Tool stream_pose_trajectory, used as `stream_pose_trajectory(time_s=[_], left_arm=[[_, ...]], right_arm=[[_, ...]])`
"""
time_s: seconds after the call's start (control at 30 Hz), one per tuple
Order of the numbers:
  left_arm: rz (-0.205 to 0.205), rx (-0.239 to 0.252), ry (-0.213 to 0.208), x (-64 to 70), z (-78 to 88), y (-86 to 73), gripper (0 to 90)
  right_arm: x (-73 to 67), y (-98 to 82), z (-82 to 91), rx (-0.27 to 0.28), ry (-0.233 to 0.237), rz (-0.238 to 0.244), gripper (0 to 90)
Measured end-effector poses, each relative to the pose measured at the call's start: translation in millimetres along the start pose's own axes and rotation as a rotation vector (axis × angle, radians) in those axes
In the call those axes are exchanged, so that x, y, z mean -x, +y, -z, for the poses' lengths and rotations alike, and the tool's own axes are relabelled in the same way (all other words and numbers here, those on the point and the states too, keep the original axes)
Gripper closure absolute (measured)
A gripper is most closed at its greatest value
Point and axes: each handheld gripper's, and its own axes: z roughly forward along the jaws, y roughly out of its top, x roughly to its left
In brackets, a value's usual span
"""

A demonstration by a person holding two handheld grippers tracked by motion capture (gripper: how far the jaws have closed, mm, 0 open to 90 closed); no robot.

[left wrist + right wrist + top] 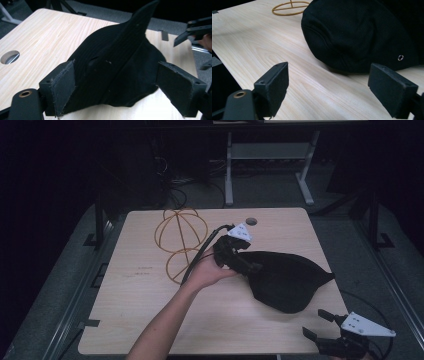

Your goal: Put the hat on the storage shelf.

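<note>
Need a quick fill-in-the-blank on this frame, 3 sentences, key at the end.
1. The left gripper is at the black ____, with its jaws spread to either side of the fabric.
2. The right gripper hangs at the table's near ____ corner, jaws open.
3. The wire stand beside the left hand is ____ in colour.

Missing words: cap; right; yellow

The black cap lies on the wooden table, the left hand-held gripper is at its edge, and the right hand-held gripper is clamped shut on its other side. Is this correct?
One part is wrong: the right hand-held gripper is not clamped on the black cap. The right gripper view shows its jaws open, apart from the cap. The cap does lie on the wooden table, with the left hand-held gripper at its edge.
</note>
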Motion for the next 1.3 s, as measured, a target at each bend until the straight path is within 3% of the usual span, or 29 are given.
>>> stream_pose_trajectory(time_s=[0.17, 0.23, 0.43, 0.53, 0.7, 0.73, 0.9, 1.1, 1.3], left_arm=[[0.006, -0.056, -0.005, -8.0, -19.9, 7.3, 15.7], [0.007, -0.070, -0.009, -12.1, -26.6, 7.9, 19.8], [0.016, -0.174, -0.033, -19.1, -41.5, 2.2, 31.6], [0.003, -0.178, -0.037, -20.1, -41.3, -1.2, 45.4], [0.005, -0.190, -0.058, -18.2, -36.3, -8.6, 56.8], [0.001, -0.187, -0.070, -15.8, -33.1, -11.8, 62.5], [-0.023, -0.187, -0.107, -3.8, -26.6, -21.3, 74.2], [-0.011, -0.148, -0.150, 10.0, -19.6, -28.7, 83.8], [0.009, -0.116, -0.174, 17.2, -17.2, -30.0, 85.3]], right_arm=[[-0.2, 0.1, -0.1, 0.000, 0.004, -0.003, 16.5], [-0.4, 0.2, 0.0, -0.001, 0.005, -0.001, 16.5], [1.3, -0.4, 0.5, 0.003, 0.006, 0.007, 16.5], [1.0, -0.1, 1.3, 0.006, 0.003, 0.003, 16.5], [1.6, -0.4, 0.9, 0.007, 0.004, 0.002, 16.5], [0.6, 0.0, 0.3, 0.004, 0.005, 0.001, 16.5], [-1.5, 1.0, -0.5, 0.004, 0.002, 0.008, 16.5], [-4.1, 1.9, -1.8, 0.003, 0.001, 0.008, 16.5], [-6.7, 3.6, -4.2, 0.008, -0.001, 0.014, 16.5]])
